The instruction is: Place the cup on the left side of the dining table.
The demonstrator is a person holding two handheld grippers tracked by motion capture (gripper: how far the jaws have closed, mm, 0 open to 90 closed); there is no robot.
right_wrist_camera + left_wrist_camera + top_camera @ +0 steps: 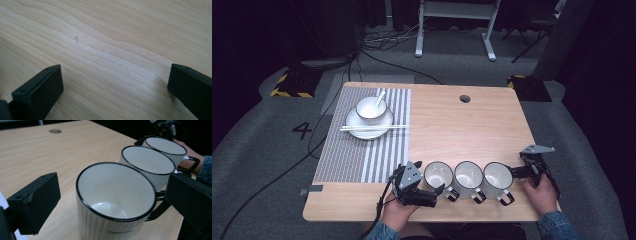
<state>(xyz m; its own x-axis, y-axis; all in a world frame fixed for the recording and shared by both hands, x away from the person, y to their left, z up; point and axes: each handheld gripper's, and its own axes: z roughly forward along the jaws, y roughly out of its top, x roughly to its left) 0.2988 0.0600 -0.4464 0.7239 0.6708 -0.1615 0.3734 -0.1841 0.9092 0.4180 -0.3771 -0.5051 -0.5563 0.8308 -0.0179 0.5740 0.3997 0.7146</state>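
Note:
Three white mugs with black rims stand in a row near the table's front edge: a left mug (438, 175), a middle mug (468, 175) and a right mug (497, 177). My left gripper (437, 190) is open, and in the left gripper view its jaws stand wide on either side of the left mug (115, 202) without touching it. Behind it are the middle mug (147, 160) and the right mug (166, 145). My right gripper (521, 171) sits just right of the right mug, open over bare wood (115, 50) with nothing between its jaws.
A striped placemat (362, 155) covers the table's left side. On it a plate (369, 127) carries a bowl (371, 107) with a spoon and a pair of chopsticks (374, 128). A cable hole (465, 98) lies at the back.

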